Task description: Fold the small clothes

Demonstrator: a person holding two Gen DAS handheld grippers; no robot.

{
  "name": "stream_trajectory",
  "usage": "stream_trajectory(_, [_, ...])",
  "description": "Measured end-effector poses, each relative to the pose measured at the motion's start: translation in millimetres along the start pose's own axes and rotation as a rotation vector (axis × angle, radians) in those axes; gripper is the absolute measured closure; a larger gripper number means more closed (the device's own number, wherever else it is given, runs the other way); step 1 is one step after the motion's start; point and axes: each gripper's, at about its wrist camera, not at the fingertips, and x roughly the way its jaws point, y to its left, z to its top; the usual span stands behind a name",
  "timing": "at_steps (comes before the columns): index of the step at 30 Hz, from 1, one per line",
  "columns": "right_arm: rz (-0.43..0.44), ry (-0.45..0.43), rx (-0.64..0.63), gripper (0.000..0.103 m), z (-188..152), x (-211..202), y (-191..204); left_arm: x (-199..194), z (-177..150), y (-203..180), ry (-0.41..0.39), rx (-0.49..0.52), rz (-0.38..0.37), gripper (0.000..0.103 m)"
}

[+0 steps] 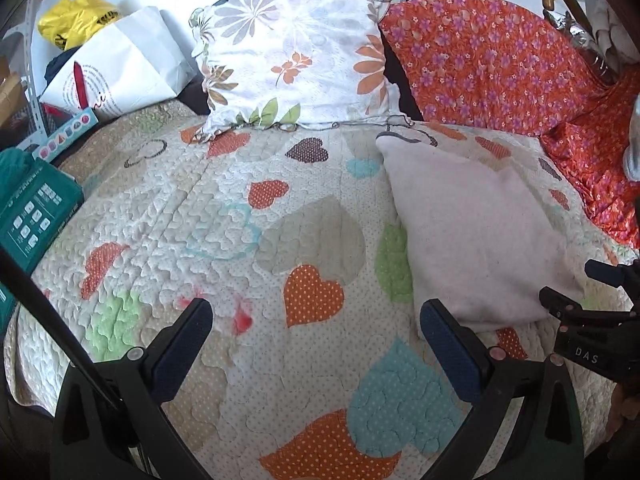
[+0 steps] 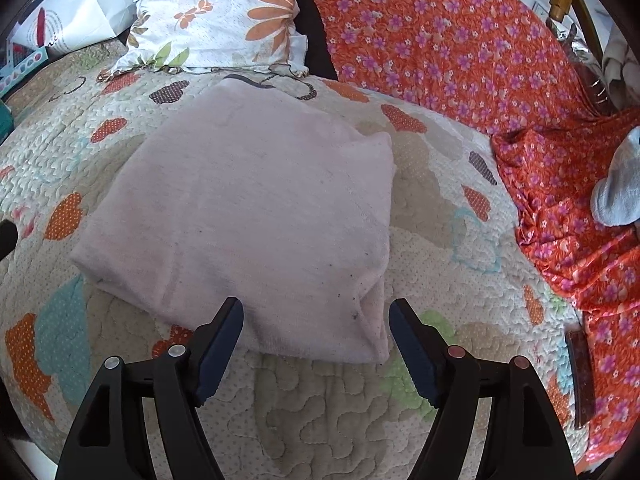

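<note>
A pale pink garment (image 2: 256, 208) lies folded into a thick rectangle on the heart-patterned quilt (image 2: 328, 412). It also shows in the left wrist view (image 1: 476, 232), to the right. My right gripper (image 2: 316, 312) is open and empty, its fingertips just above the garment's near edge. My left gripper (image 1: 316, 312) is open and empty over bare quilt (image 1: 224, 208), left of the garment. The right gripper's black body (image 1: 588, 316) shows at the right edge of the left wrist view.
A floral pillow (image 1: 296, 44) and an orange flowered cloth (image 1: 500, 60) lie at the back. A white paper bag (image 1: 128, 60), a yellow bag (image 1: 74, 16) and a green box (image 1: 28, 208) sit at the left. A grey sock (image 2: 620, 184) lies at the right.
</note>
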Motion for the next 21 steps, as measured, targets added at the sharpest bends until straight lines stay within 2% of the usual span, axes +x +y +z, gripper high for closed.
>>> stream_trajectory(5, [-0.045, 0.012, -0.007, 0.022, -2, 1, 0, 8, -3, 4, 0.04, -0.014, 0.006, 0.0])
stream_trajectory(21, [-0.119, 0.064, 0.047, 0.02, -6, 5, -21, 16, -10, 2, 0.067, 0.007, 0.029, 0.0])
